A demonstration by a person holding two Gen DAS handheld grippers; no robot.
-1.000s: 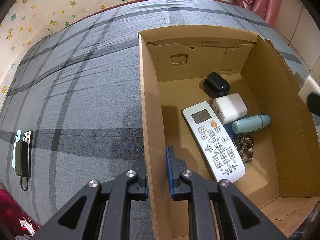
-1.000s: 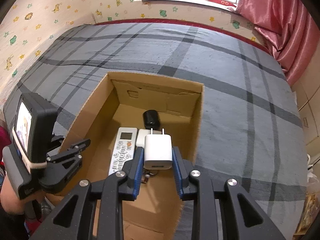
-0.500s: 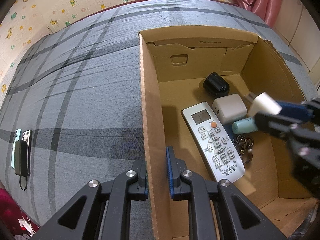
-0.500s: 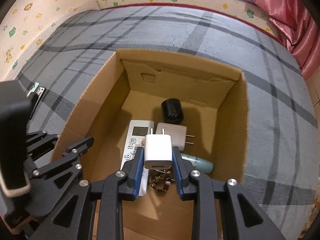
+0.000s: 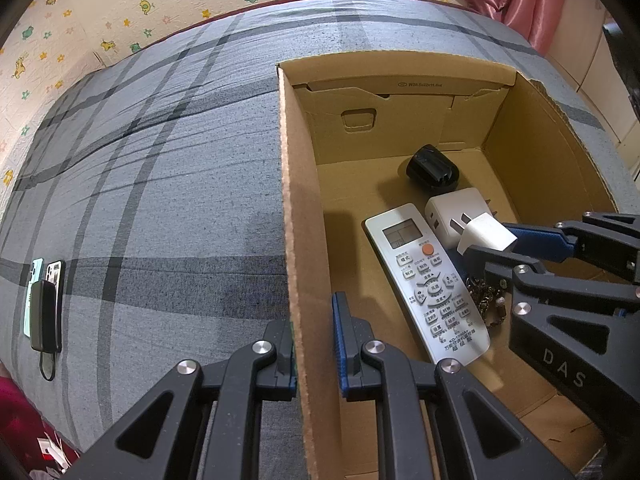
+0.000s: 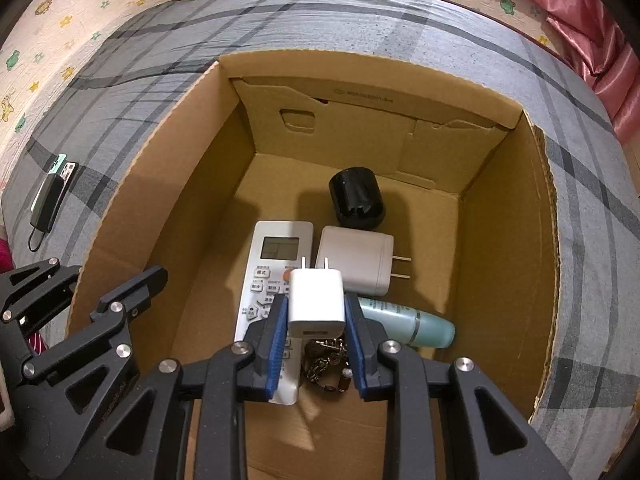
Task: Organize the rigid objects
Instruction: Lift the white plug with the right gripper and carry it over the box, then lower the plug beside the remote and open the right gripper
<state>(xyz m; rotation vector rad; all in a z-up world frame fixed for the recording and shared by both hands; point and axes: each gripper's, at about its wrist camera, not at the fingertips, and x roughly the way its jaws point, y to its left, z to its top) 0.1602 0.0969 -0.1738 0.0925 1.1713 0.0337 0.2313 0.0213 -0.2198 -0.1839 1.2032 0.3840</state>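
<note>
Left gripper (image 5: 314,344) clamped on cardboard box (image 5: 304,280) wall, likely steadying it; right gripper (image 6: 316,344) clamped on small white charger (image 6: 317,304), held low over remote (image 6: 276,276) and larger charger (image 6: 354,260), probably for release inside

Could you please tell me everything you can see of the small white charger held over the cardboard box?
The small white charger is a rounded cube of glossy white plastic with two flat metal prongs on its far end and a port slot on its near face. The right hand-held gripper is shut on it, blue pads pressing its two sides. It hangs inside the cardboard box, above the remote control and key chain, touching nothing else visible.
</note>
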